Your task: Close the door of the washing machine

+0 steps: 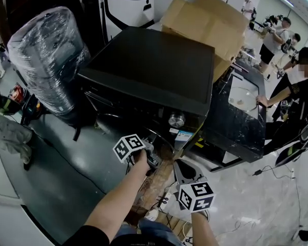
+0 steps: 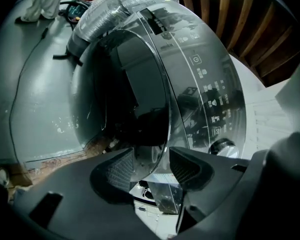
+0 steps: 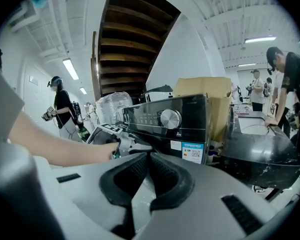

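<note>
Left of the washing machine [image 1: 149, 65] stood a tall bundle [image 1: 49, 60] wrapped in clear plastic; the wrap hid what it was. At the machine's front lower edge the left gripper [image 1: 153, 160] reached in, and the left gripper view showed its fingers [image 2: 190, 169] drawn in narrowly on the rim of the round glass door [image 2: 125, 84], which stood swung out from the machine's front, one finger on each side of the rim. The glass was dark, so the drum behind it could not be made out. In the head view the door was almost wholly hidden under the machine's top. A silver knob [image 1: 176, 120] sat on the front panel, with a blue label [image 1: 184, 136] just below it. The right gripper [image 1: 180, 169] hung in front of the machine near that label, apart from it, and its fingers [image 3: 167, 176] met at the tips with nothing between them. Behind the machine's right rear corner leaned a cardboard box [image 1: 210, 19] with its flaps open, its inside out of sight. Right of the machine stood a black marbled table [image 1: 236, 132] with a pale basin [image 1: 244, 96] sunk in it, whose contents were too small to tell. A person [image 1: 297, 86] in black leaned on the table's far side, partly cut off by the frame.
</note>
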Motion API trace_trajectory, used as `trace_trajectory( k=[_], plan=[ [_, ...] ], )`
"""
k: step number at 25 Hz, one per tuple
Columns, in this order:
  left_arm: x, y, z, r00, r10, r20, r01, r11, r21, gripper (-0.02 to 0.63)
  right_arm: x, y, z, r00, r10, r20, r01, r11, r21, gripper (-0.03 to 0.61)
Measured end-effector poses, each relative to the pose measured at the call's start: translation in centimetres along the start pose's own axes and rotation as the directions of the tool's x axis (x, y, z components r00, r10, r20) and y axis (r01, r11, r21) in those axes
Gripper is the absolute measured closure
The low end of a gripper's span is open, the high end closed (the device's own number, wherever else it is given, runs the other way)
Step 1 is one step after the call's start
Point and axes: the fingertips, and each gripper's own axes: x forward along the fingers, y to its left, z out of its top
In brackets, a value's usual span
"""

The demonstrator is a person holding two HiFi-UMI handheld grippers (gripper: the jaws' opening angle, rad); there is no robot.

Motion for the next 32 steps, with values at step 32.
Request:
trace_trajectory(
  k=[32],
  plan=[
    [-23.7, -8.5, 2.0, 0.989, -0.146, 0.005, 0.067, 0.487, 0.871, 0.459, -6.4, 13.8, 6.9, 0.982, -0.057, 0.179, 0.069, 0.996, -0.06, 0.557]
  ],
)
